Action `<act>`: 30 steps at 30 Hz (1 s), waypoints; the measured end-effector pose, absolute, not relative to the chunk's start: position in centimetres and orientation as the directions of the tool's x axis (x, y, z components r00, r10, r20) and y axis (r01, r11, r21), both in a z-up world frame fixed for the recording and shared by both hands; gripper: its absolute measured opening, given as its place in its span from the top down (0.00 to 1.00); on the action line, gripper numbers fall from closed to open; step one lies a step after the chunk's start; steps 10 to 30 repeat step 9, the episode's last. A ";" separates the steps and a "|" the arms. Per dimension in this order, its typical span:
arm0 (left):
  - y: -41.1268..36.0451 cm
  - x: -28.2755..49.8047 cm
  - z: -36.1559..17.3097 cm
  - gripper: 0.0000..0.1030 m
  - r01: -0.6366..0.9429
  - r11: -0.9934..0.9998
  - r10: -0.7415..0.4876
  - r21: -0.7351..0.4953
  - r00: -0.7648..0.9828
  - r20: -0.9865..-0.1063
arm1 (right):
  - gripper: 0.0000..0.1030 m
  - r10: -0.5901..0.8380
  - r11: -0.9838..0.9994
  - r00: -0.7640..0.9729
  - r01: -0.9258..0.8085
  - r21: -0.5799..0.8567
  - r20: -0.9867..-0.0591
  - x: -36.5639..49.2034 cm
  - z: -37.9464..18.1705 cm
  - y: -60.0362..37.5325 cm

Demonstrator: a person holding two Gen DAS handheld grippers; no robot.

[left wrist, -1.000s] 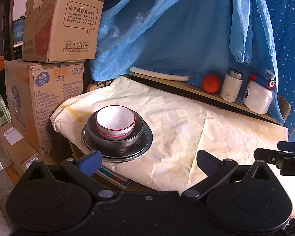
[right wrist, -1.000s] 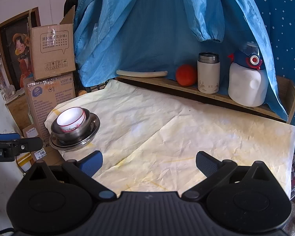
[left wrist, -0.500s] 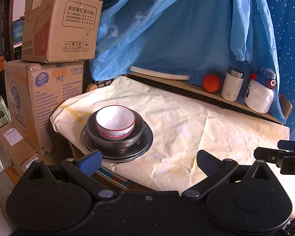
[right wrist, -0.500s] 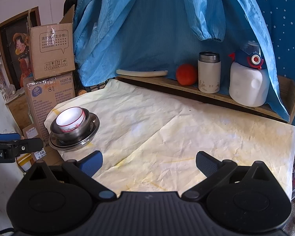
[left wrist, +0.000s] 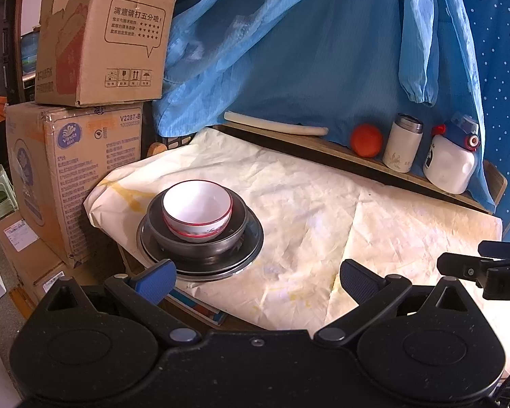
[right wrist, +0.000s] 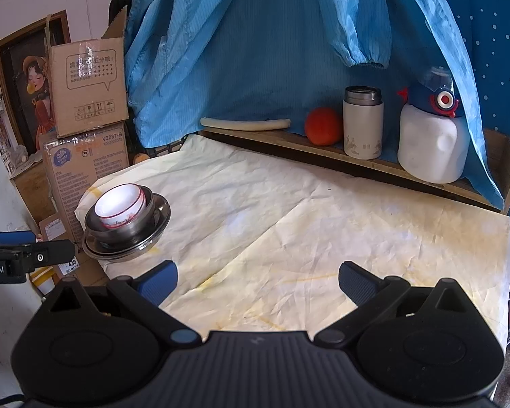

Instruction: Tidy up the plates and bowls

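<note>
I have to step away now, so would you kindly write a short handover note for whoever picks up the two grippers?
Left hand-held gripper: open, empty, held just short of the stack at the table's near left corner.
Right hand-held gripper: open, empty, over the bare middle of the paper-covered table.
Things: the white bowl with a red rim sits inside the dark metal bowl, which sits on the metal plate.
Done: the bowls and plate appear to be nested in one stack.
Left: probably nothing to add. No other plates or bowls are in view, so check whether the stack should be moved away from the edge.
</note>
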State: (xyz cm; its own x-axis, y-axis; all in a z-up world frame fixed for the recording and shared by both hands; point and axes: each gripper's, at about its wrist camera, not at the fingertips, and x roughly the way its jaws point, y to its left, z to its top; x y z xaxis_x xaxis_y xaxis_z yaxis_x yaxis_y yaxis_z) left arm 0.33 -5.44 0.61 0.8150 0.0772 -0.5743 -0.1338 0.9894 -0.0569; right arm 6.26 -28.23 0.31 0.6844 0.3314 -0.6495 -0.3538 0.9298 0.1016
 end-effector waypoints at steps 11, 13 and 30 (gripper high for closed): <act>-5.4 0.6 0.6 0.01 -0.134 0.989 0.077 -0.056 0.814 -0.576 | 0.00 0.339 0.926 0.674 -0.363 0.106 -0.656 7.1 0.0 -28.1; -5.4 0.6 0.6 0.01 -0.134 0.989 0.077 -0.056 0.814 -0.576 | 0.00 0.339 0.926 0.674 -0.363 0.106 -0.656 7.1 0.0 -28.1; -5.4 0.6 0.6 0.01 -0.134 0.989 0.077 -0.056 0.814 -0.576 | 0.00 0.339 0.926 0.674 -0.363 0.106 -0.656 7.1 0.0 -28.1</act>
